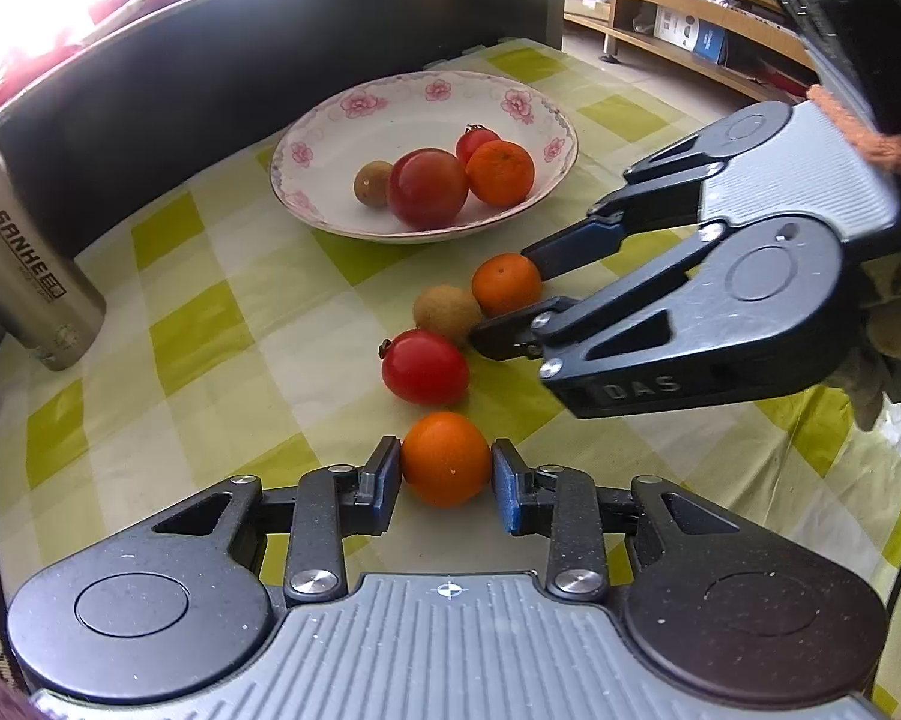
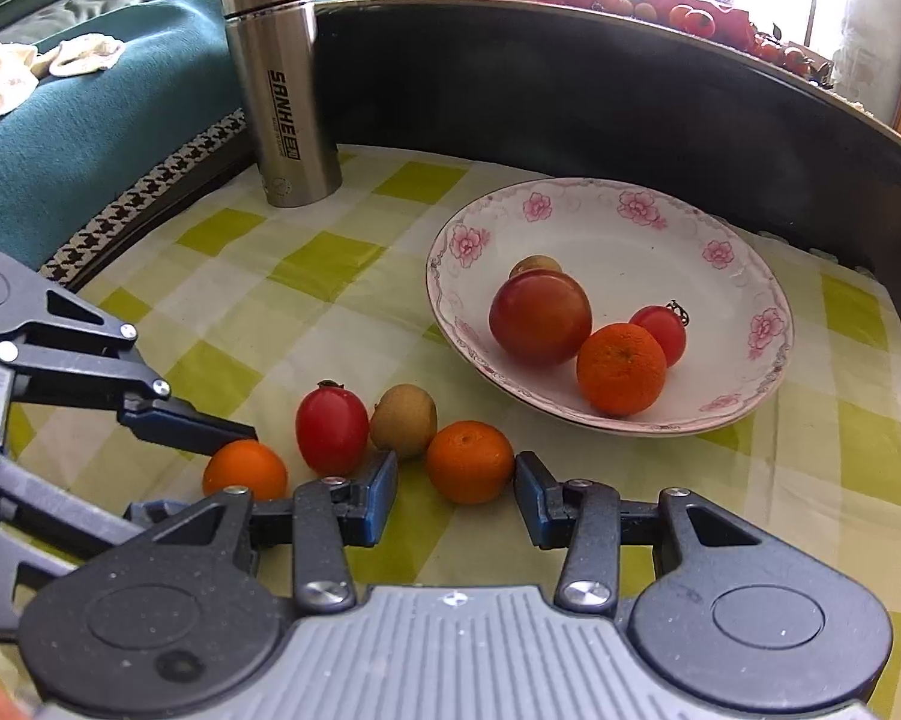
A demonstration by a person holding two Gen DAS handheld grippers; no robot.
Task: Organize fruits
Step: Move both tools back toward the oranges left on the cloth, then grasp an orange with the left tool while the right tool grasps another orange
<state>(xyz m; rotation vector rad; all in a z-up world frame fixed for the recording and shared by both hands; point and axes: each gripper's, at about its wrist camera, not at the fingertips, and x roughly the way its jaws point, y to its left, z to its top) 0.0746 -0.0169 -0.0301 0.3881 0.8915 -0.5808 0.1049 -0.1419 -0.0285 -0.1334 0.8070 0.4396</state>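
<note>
Left hand-held gripper (image 1: 446, 471) low and level over the counter (image 1: 210, 312), jaws narrow around near orange (image 1: 445, 458), left pad touching, right pad a sliver off. Right hand-held gripper (image 2: 456, 489) also low, jaws wide, straddling second orange (image 2: 469, 461) without contact. Floral plate (image 1: 330, 138) toward far edge holds four fruits. Red tomato (image 1: 424, 366) and brown fruit (image 1: 447, 312) lie between the oranges.

The plate's brown fruit (image 2: 535, 264) sits mostly hidden behind the red fruit (image 2: 540, 317)
</note>
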